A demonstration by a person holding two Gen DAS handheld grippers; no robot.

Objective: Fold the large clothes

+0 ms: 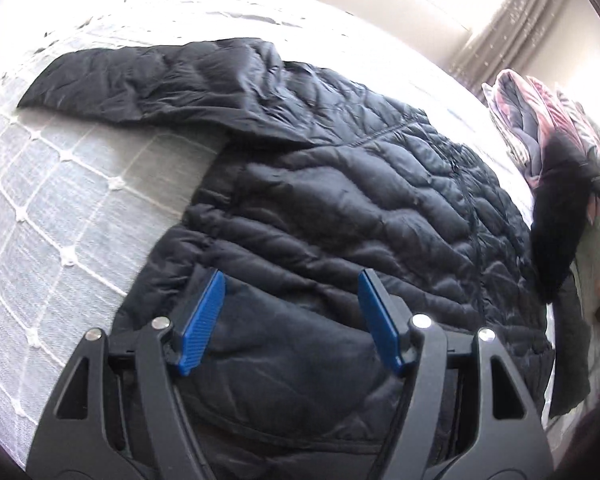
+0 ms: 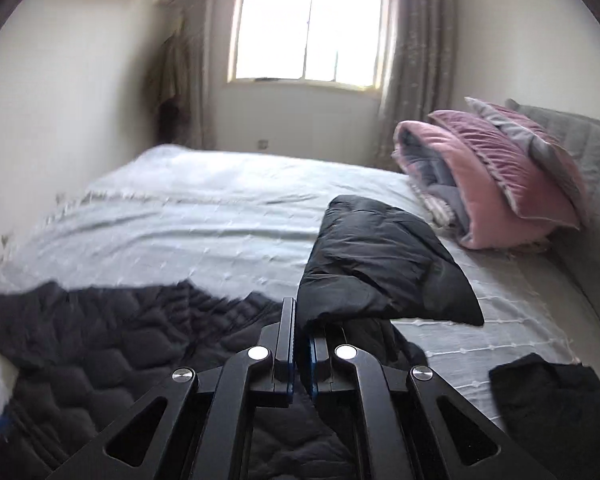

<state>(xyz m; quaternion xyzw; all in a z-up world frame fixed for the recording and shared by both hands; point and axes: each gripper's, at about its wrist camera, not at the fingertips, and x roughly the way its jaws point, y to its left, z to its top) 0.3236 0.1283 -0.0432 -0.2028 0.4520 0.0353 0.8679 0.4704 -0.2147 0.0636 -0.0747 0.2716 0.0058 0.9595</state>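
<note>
- Left wrist view: black quilted jacket [image 1: 340, 200] lies spread on the bed [image 1: 60, 200], filling centre to 4 o'clock. One sleeve [image 1: 140, 84] stretched out flat toward 10 o'clock.
- Left gripper [image 1: 292, 312] at 6 o'clock, blue pads wide apart, nothing between them; it hovers over the jacket's lower part. Contact w/ fabric: can't tell.
- Pink bedding [image 1: 540, 128] bunched at 3 o'clock, w/ a dark furry piece [image 1: 560, 232] below it, prob. the hood trim, not sure.
- Right wrist view: right gripper [image 2: 302, 320] at 6 o'clock, jaws pressed together on the jacket's other sleeve [image 2: 380, 264], which rises off the bed and flops toward 1 o'clock.
- Jacket body spreads from 9 to 6 o'clock under the gripper. Pink bedding at 2 o'clock, window [image 2: 310, 28] at 12, another dark cloth [image 2: 548, 396] at 4 o'clock.
- Progress, my read: early. Jacket laid out, no fold finished; first sleeve fold-in looks underway on the right side.
- Left to do: lay that sleeve across the body, bring in the 10 o'clock sleeve, then fold the body over. Puffy fabric prob. springs back, so may need pressing flat.
</note>
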